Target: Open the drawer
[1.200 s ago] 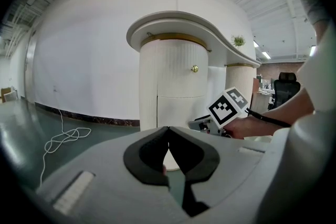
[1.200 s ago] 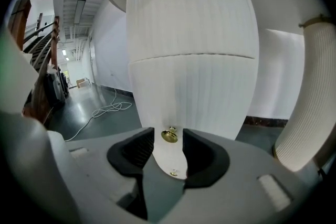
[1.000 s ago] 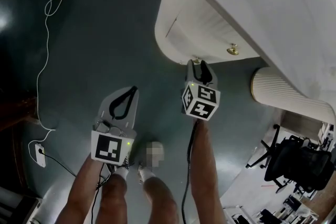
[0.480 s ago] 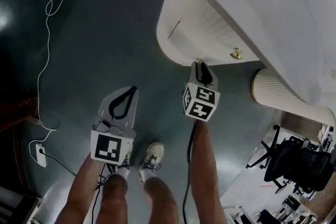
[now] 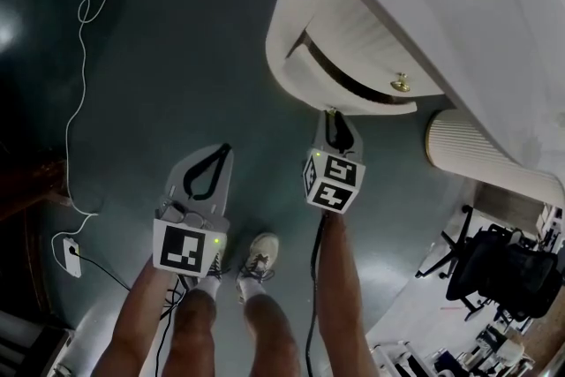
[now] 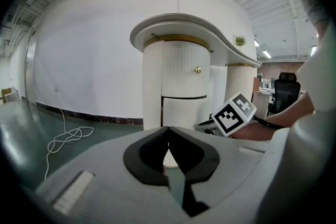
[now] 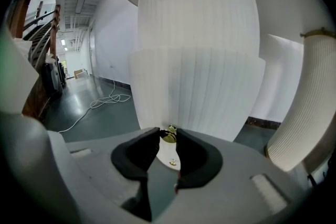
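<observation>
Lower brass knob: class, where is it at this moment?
In the right gripper view the lower brass knob sits low at centre on the white drawer front, pinched by the right gripper, whose jaws have just been closing on it.

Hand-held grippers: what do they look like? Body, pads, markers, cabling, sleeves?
Both the left hand-held gripper and the right hand-held gripper have pale grey, tapering shells with black curved pads. Each carries a white cube with black square markers and a small green light. A dark cable trails from the right one. The forearms show no sleeves.

White looping cable [image 5: 80, 13], black office chair [image 5: 499, 274]
</observation>
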Action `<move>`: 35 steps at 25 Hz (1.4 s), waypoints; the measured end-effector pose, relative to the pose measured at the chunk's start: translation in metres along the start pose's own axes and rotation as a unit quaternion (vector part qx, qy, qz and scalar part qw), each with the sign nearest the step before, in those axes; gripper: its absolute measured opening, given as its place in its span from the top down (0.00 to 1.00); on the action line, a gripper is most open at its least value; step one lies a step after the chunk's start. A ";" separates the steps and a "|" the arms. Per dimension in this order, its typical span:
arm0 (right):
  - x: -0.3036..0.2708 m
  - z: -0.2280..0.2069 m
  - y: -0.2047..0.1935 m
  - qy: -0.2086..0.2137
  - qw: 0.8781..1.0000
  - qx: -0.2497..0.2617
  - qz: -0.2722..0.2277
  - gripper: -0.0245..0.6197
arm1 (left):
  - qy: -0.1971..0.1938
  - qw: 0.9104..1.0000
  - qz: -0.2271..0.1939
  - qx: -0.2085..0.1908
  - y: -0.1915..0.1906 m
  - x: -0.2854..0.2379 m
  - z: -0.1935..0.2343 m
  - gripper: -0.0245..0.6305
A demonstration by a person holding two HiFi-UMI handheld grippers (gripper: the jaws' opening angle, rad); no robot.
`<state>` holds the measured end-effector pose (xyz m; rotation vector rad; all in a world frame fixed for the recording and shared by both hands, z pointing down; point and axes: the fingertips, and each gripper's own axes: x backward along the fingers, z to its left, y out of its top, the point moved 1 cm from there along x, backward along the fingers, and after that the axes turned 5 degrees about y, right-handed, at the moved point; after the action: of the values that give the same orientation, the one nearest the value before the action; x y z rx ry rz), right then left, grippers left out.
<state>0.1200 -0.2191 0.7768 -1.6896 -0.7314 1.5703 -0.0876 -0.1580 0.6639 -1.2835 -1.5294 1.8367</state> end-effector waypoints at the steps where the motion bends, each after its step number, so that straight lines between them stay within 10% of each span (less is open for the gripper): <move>1: 0.003 0.002 -0.003 0.000 1.000 -0.001 0.001 0.80 | 0.000 1.000 0.002 0.000 -0.001 0.002 0.000 0.95; 35: 0.110 0.068 -0.086 0.017 1.000 -0.002 0.021 0.80 | -0.004 1.000 0.020 0.002 -0.023 0.066 -0.036 0.95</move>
<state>0.0693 -0.0730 0.7801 -1.7412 -0.6865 1.5664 -0.0946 -0.0794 0.6617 -1.3153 -1.5144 1.8709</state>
